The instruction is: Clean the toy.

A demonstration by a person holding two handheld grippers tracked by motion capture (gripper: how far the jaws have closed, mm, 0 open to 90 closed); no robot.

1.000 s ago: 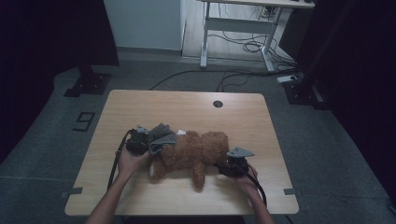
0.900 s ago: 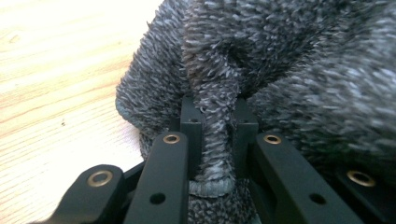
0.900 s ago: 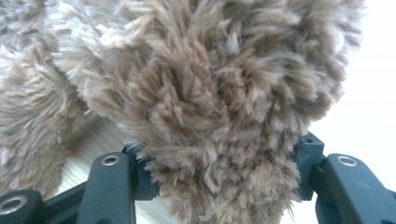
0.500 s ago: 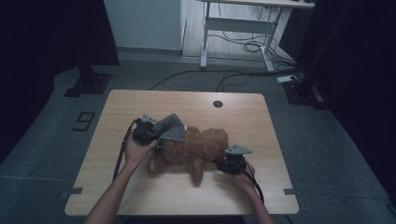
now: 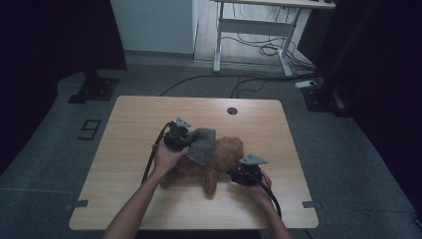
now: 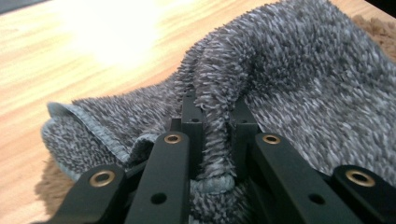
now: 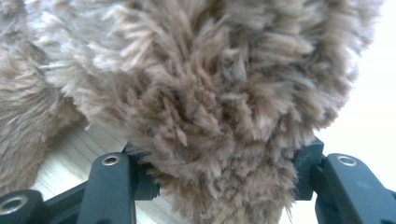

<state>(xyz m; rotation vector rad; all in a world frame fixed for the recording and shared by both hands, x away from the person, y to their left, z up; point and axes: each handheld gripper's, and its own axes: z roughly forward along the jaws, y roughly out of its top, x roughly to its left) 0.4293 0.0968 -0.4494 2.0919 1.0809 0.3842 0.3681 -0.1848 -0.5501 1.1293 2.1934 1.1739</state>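
Your left gripper is clamped on a fold of the grey towel; in the left gripper view the jaws pinch a narrow ridge of pile, with the hemmed edge bunched just below the pads. Your right gripper grips a limb of the brown plush toy, its jaws set part-way apart with fur packed between them. The toy lies on its side near the middle of the table, slightly toward the near edge. The towel is draped over the toy's far left part, and one corner hangs clear of the wood. Risk one: the left grip holds only a thin ridge of loose pile, so a fast pull is likely to let the fabric slip out and drop. Risk two: if you draw the towel sideways while it drags on the fur, friction may roll or shift the toy; keep the right grip firm to counter this. Risk three: the right jaws appear to hold mostly fur and soft stuffing, so a strong tug from the left could pull the limb free. Risk four: each trailing cable lies close to the work and could snag the fabric. No container is on the table, so nothing is held in one.
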